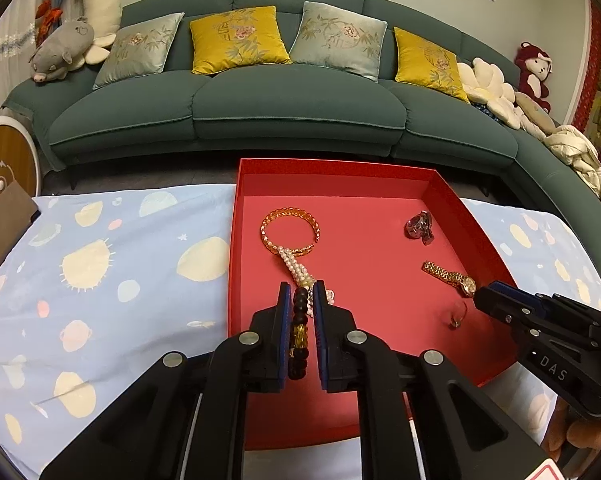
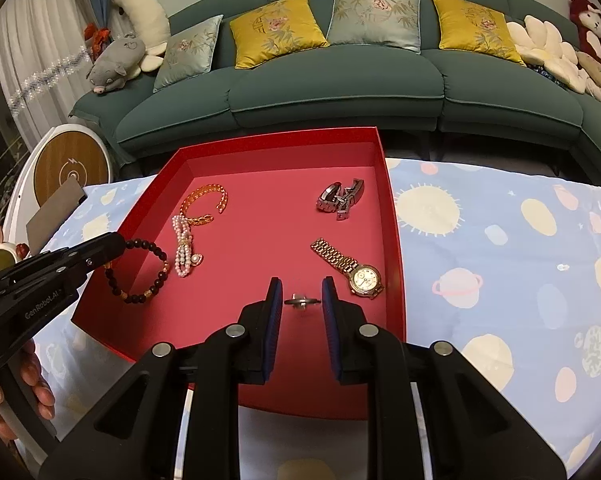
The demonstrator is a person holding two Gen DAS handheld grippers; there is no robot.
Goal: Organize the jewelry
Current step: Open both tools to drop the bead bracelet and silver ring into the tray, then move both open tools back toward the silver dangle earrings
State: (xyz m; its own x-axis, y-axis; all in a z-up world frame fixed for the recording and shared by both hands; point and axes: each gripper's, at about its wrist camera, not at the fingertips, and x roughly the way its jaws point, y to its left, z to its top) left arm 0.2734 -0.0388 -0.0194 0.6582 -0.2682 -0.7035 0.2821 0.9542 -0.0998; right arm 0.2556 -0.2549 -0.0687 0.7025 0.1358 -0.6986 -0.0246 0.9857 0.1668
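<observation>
A red tray (image 1: pixel 380 174) (image 2: pixel 388 184) sits on the patterned cloth. My left gripper (image 1: pixel 302 290) is shut on a dark beaded bracelet (image 1: pixel 299 332) (image 2: pixel 140 272), holding it over the tray's left side; the gripper also shows in the right wrist view (image 2: pixel 116 246). My right gripper (image 2: pixel 301 284) is open, its jaws either side of a small ring (image 2: pixel 301 302) (image 1: pixel 456 314) on the tray floor; it also shows in the left wrist view (image 1: pixel 488 294). In the tray lie a gold bangle (image 1: pixel 290 230) (image 2: pixel 204 202), a pearl bracelet (image 1: pixel 298 270) (image 2: pixel 184 246), a gold watch (image 1: pixel 450 278) (image 2: pixel 348 266) and a silver watch (image 1: pixel 418 227) (image 2: pixel 340 198).
A light blue cloth with planets (image 1: pixel 100 272) (image 2: pixel 500 248) covers the table. A green sofa (image 1: pixel 296 108) with cushions and plush toys stands behind. A round wooden-faced device (image 2: pixel 72 166) and a brown card (image 1: pixel 4 224) are at the left.
</observation>
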